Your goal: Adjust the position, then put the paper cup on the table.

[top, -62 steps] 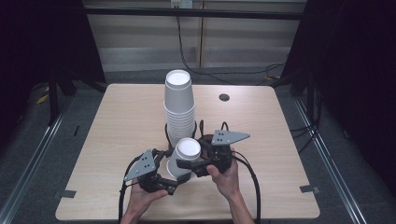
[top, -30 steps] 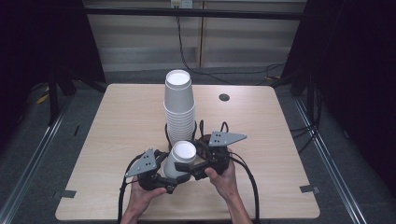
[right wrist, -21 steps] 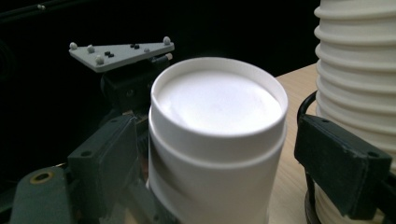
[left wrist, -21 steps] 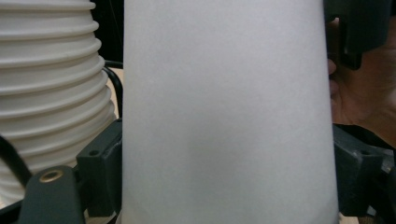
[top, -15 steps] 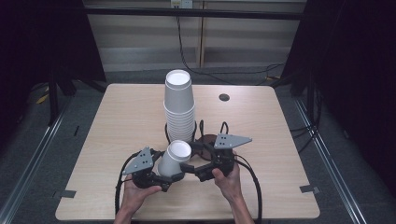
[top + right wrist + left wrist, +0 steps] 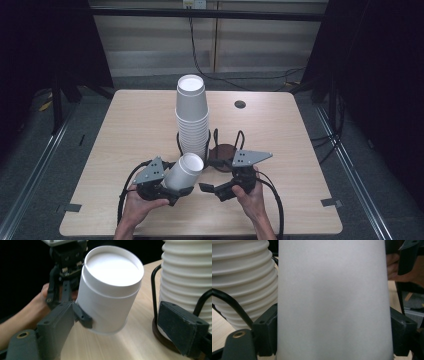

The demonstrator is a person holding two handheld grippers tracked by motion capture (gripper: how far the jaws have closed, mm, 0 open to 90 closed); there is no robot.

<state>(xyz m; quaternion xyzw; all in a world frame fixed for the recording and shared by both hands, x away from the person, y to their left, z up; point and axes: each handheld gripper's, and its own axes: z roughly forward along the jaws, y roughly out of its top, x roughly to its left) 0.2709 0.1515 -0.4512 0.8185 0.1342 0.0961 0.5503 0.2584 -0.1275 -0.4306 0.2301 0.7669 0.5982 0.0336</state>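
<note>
A tall stack of upturned white foam cups stands in a black wire holder at mid table. My left gripper is shut on a single white cup, which is tilted with its closed end up and to the right. In the left gripper view the single cup sits between both jaws, with the stack at the left. My right gripper stands open just right of the cup. In the right gripper view the single cup sits by the right gripper's left jaw.
The wooden table has a dark round hole behind the stack. Black cables trail from both grippers over the front edge. Grey tape marks sit near the front corners. The stack and holder wire stand close to my right jaw.
The single cup has moved left and tilted over with the left gripper. The right gripper now stands apart from it, a little lower and nearer the front edge.
</note>
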